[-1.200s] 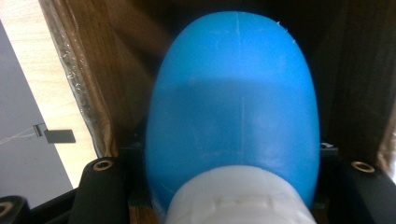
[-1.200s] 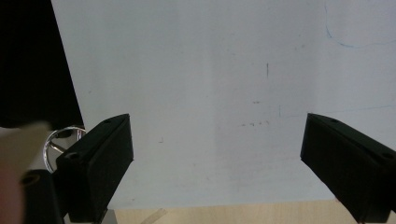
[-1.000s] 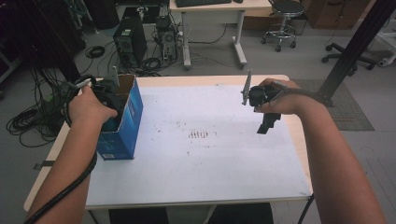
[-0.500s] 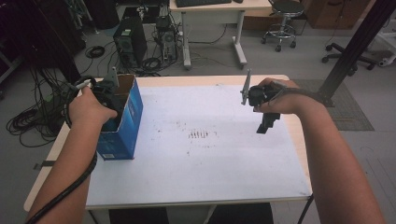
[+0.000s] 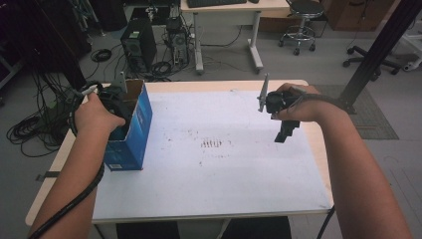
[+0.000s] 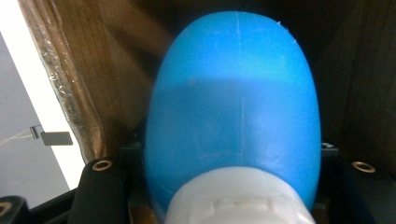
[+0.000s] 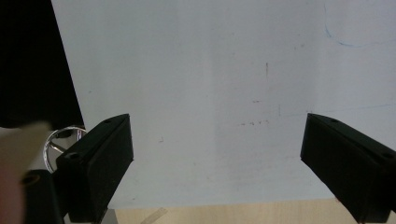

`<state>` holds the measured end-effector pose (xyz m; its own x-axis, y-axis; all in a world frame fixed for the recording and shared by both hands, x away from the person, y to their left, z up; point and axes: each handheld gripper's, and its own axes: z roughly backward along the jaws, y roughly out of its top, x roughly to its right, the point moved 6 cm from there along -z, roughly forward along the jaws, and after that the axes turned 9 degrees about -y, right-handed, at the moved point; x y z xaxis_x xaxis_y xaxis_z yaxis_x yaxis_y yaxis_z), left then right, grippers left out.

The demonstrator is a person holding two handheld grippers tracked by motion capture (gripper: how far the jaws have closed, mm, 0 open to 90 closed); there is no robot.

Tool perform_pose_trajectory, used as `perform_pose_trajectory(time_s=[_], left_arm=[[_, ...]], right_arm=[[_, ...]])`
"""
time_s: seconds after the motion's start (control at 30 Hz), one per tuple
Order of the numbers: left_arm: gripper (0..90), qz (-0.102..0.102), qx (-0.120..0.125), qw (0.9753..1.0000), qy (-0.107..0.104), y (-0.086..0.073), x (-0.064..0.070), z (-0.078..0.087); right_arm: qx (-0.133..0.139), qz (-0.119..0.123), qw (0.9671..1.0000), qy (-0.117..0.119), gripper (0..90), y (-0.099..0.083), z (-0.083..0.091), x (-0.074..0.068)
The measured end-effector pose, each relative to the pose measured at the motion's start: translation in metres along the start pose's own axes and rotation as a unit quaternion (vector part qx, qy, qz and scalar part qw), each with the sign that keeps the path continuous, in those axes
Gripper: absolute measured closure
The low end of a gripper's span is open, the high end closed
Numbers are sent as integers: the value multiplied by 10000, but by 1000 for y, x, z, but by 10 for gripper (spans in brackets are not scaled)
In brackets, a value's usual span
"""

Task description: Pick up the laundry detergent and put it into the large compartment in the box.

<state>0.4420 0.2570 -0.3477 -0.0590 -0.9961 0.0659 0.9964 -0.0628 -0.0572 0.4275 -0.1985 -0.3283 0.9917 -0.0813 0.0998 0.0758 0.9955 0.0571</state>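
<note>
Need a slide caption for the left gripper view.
Left gripper shut on a blue bottle inside the cardboard box.

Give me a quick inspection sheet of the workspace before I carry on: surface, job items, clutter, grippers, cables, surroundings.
Surface: white table top, faint dark marks near its middle.
Job's things: blue cardboard box, open, at the table's left edge; blue bottle with a white cap, inside the box, seen close up in the left gripper view.
Clutter: nothing seen.
Grippers: left gripper reaches into the box, the bottle between its jaws; whether they clamp it cannot be told. Right gripper open over bare table, holding nothing.
Cables: the left gripper's cable trails along the forearm; loose coils on the floor at left.
Surroundings: computer towers, desk, stool.
</note>
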Motion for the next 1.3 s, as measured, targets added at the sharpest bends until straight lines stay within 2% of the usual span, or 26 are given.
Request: perform_pose_trajectory(time_s=[0.47, 0.7, 0.97, 1.3], left_arm=[[344, -3, 114, 9999, -4, 0, 0, 5], [334, -69, 113, 9999, 52, -1, 3, 9], [311, -8, 194, 9997, 135, -6, 2, 22], [246, -65, 301, 9993, 198, -9, 5, 32]], right_arm=[[2, -25, 10000, 23, 93, -1, -1, -1], [14, -24, 10000, 24, 93, -2, -1, -2], [52, -17, 10000, 14, 94, -2, 0, -2], [78, -8, 10000, -5, 93, -4, 2, -4]])
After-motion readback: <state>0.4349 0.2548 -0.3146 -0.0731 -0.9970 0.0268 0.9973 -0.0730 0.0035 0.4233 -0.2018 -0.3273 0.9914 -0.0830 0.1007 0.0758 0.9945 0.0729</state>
